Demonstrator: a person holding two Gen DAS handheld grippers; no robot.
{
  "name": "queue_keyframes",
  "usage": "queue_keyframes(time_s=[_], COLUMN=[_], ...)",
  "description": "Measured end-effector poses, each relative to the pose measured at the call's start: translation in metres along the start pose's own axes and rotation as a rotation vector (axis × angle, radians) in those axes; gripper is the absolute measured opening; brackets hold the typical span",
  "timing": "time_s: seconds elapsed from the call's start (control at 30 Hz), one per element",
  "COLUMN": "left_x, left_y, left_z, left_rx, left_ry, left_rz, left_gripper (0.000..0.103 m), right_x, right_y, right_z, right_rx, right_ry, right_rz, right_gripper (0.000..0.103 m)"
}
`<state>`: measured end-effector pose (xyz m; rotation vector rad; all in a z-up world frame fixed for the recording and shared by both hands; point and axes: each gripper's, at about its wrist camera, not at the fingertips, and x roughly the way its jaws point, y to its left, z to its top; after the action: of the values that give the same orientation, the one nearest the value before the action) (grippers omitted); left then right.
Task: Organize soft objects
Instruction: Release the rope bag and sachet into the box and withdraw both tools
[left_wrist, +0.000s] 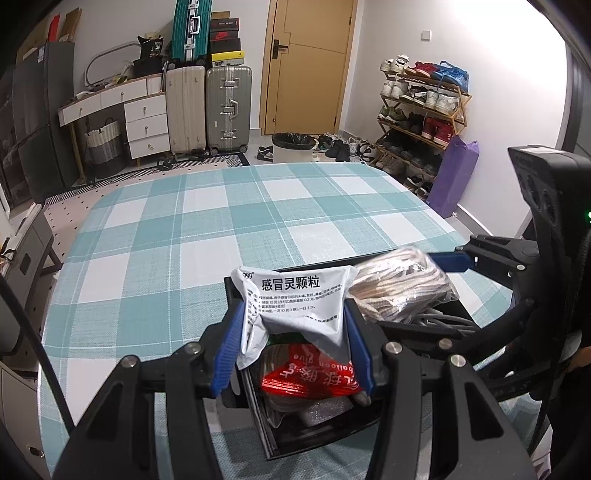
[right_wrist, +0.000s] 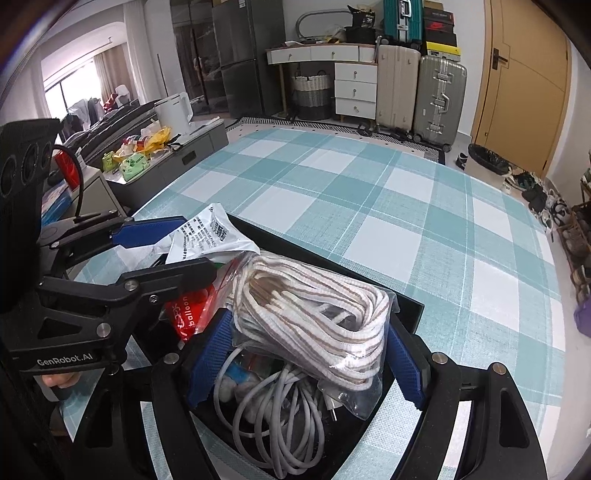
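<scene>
A black box (left_wrist: 325, 435) (right_wrist: 406, 306) sits on the checked tablecloth near the front edge. My left gripper (left_wrist: 295, 343) is shut on a white medicine sachet (left_wrist: 295, 299) and holds it over the box; the sachet also shows in the right wrist view (right_wrist: 210, 232). Under it lies a red balloon-glue packet (left_wrist: 314, 373) (right_wrist: 188, 314). My right gripper (right_wrist: 310, 350) is shut on a clear bag of striped beige-and-white cord (right_wrist: 314, 314) (left_wrist: 399, 284) over the box. White cables (right_wrist: 273, 413) lie in the box below it.
The teal-and-white checked table (left_wrist: 236, 229) (right_wrist: 369, 199) stretches ahead. Beyond it stand suitcases (left_wrist: 210, 110), a yellow door (left_wrist: 306, 66), a shoe rack (left_wrist: 421, 110) and a purple bag (left_wrist: 450, 177). A side bench with a kettle (right_wrist: 173, 110) is at the left.
</scene>
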<state>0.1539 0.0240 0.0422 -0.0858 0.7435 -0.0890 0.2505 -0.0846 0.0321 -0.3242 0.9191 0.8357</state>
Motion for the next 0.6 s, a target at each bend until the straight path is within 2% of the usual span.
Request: queue_keyframes(time_s=[0.2,0.33,0.4,0.57,0.6], left_x=[0.003,0.003,0.002,-0.008,-0.010], left_y=[-0.002,-0.005,-0.006,-0.013,-0.013], left_z=[-0.002,-0.003,-0.004,-0.008,-0.008], left_rx=[0.005,0.009,0.009,0.029,0.030], left_ry=[0.022,0.033,0.030,0.022,0.016], left_rz=[-0.018,-0.032,-0.050,-0.062,-0.056], left_gripper=[0.054,0.057,0.068,0.082,0.089], right_x=[-0.013,-0.019,-0.023,-0.039,-0.042], right_y=[0.005,0.008,0.008,0.007,0.006], right_z=[-0.004,-0.008,-0.011,-0.019,-0.021], right_rx=[-0.062,-0.090,-0.096,-0.095,-0.087], right_ry=[-0.069,-0.079,-0.092,-0.126,-0.136], right_rz=[-0.050,-0.096,-0.106,-0.108,-0.111], right_gripper=[0.094,0.101,0.102,0.102,0.102])
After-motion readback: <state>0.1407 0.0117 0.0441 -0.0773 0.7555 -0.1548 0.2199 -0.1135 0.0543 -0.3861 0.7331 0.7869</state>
